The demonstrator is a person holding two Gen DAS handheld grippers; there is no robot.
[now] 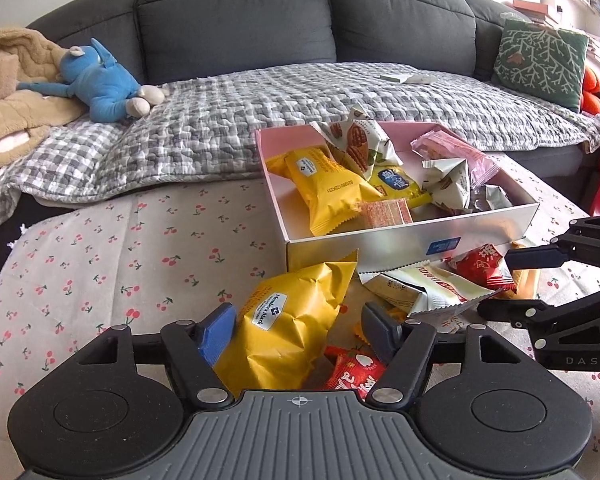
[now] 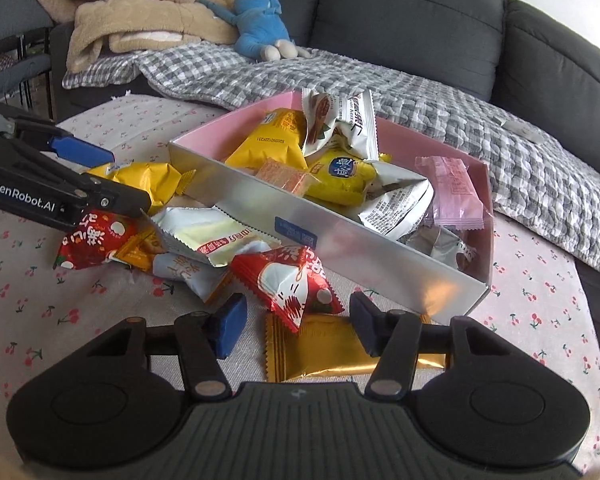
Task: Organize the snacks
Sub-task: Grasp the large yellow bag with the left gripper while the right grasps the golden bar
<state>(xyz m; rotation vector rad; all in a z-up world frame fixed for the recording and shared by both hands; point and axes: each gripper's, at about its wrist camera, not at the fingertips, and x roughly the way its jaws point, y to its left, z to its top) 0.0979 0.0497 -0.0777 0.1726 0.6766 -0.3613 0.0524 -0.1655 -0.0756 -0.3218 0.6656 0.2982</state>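
Note:
A silver box with a pink inside holds several snack packets on a cherry-print cloth. In the left wrist view my left gripper straddles a big yellow packet; the left pad is against it, the right pad stands apart, so the jaws are open. A red packet lies under them. In the right wrist view my right gripper is open around a gold packet and the corner of a red packet, with neither pinched. Loose packets lie in front of the box.
A grey sofa with a checked quilt runs behind the box. A blue plush toy and beige blanket lie at its left, a green cushion at its right. Each gripper shows at the edge of the other's view.

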